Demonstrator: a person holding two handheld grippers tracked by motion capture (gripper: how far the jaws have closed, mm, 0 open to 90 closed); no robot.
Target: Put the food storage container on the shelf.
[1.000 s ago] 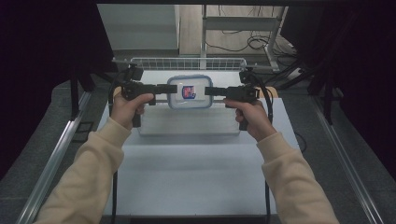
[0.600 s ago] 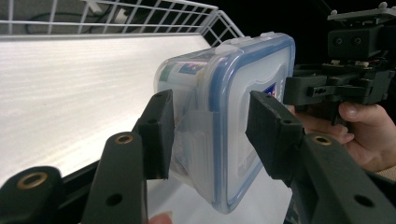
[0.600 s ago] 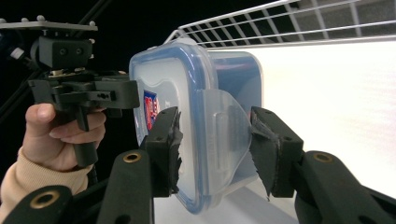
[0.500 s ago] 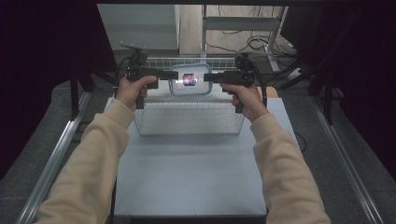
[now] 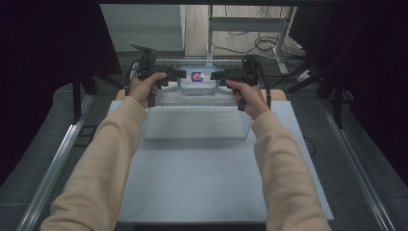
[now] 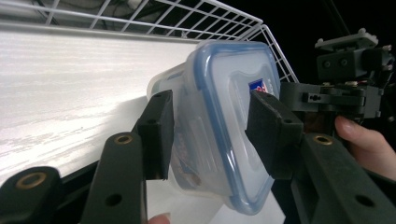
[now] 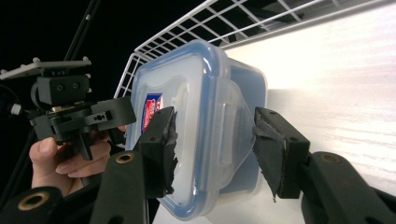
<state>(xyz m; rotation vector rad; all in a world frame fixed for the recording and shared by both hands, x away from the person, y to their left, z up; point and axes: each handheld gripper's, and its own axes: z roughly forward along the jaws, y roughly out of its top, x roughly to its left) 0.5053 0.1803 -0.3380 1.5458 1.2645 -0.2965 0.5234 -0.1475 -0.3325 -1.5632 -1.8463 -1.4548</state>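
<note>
Container [image 5: 197, 80] carried to basket [image 5: 192, 130] far edge; left tool [image 6: 208, 135] pinching it, right tool [image 7: 215, 149] just easing apart (container between jaws).

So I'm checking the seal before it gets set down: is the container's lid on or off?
On. The blue-rimmed lid sits flush on the container, and a side clip lies folded down against the wall.

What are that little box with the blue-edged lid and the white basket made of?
The box looks like translucent plastic: its contents show dimly through the cloudy, smooth walls, and a blue band, maybe a softer seal, runs round the lid. The basket seems to be thin wire with a glossy white coating, crossed into an open grid; whether that is paint or a plastic coat I can't tell.
</note>
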